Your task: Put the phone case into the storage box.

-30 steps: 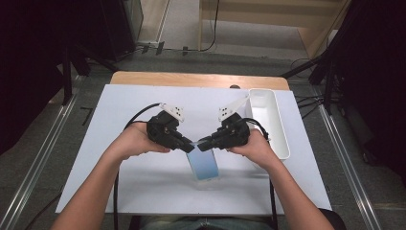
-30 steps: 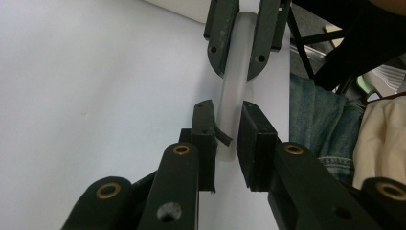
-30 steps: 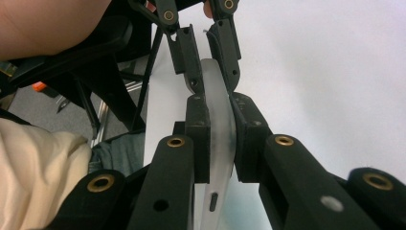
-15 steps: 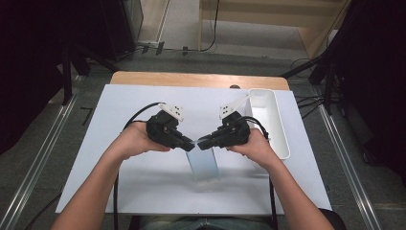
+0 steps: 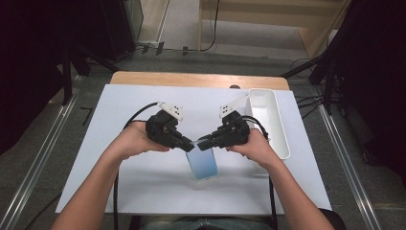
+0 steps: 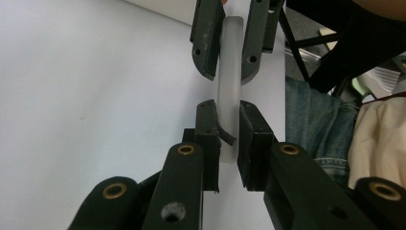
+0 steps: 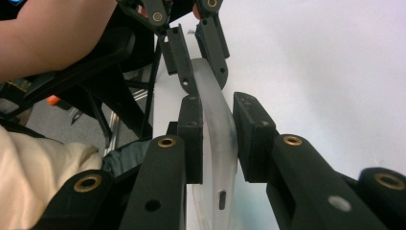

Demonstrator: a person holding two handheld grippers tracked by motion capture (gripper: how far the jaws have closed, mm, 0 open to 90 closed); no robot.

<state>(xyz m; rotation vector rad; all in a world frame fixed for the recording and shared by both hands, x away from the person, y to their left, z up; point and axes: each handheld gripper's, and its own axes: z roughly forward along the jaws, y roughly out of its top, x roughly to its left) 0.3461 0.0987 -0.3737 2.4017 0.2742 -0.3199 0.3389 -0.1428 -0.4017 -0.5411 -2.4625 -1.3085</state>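
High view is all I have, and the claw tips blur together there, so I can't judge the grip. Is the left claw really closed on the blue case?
Observer: Yes. In the left gripper view, the left claw has the frosted edge of the case pinched between both jaws.
Operator: And the right one?
Observer: The right claw clamps the same edge, close to the left claw's tips.
Operator: Any damage?
Observer: The pad on one jaw of the left claw looks torn, with a flap curling against the case.
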